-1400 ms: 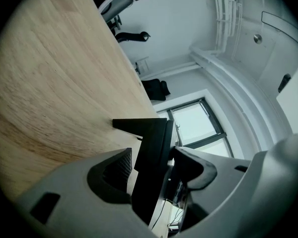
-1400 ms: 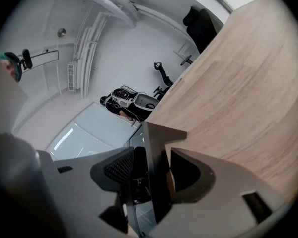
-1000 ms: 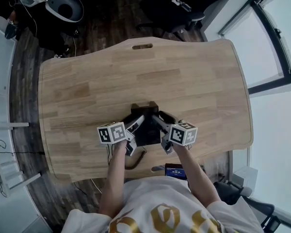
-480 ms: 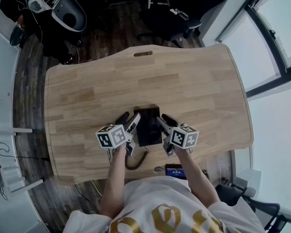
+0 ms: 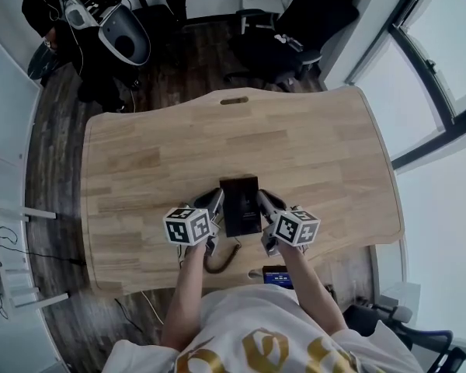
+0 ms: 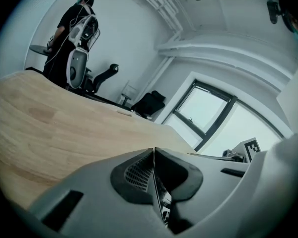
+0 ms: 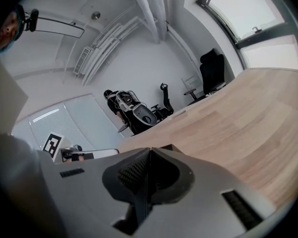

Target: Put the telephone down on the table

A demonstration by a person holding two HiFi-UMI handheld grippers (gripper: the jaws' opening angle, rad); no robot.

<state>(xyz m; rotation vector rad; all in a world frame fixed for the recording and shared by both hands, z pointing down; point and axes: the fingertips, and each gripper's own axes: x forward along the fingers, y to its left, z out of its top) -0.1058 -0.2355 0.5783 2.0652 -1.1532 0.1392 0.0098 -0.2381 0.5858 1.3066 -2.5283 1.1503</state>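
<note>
The black telephone (image 5: pixel 241 206) lies flat on the wooden table (image 5: pixel 318 154), near its front edge. Its coiled cord (image 5: pixel 217 259) trails toward me. My left gripper (image 5: pixel 216 197) hovers just left of the telephone and my right gripper (image 5: pixel 262 197) just right of it. Neither touches it. In the left gripper view the left gripper (image 6: pixel 153 150) has its jaws pressed together with nothing between them. The right gripper (image 7: pixel 149 150) looks the same in its own view. Both point out over bare tabletop.
A small dark device (image 5: pixel 277 274) sits at the table's near edge by my right arm. A handle slot (image 5: pixel 234 99) cuts the far edge. Office chairs (image 5: pixel 295 22) stand beyond the table, a person with equipment (image 5: pixel 70 14) at far left, and windows (image 5: pixel 443 68) at right.
Both grippers stood open against the telephone's sides. They have come away from it and risen, and their jaws have closed empty. The telephone stays on the table.
</note>
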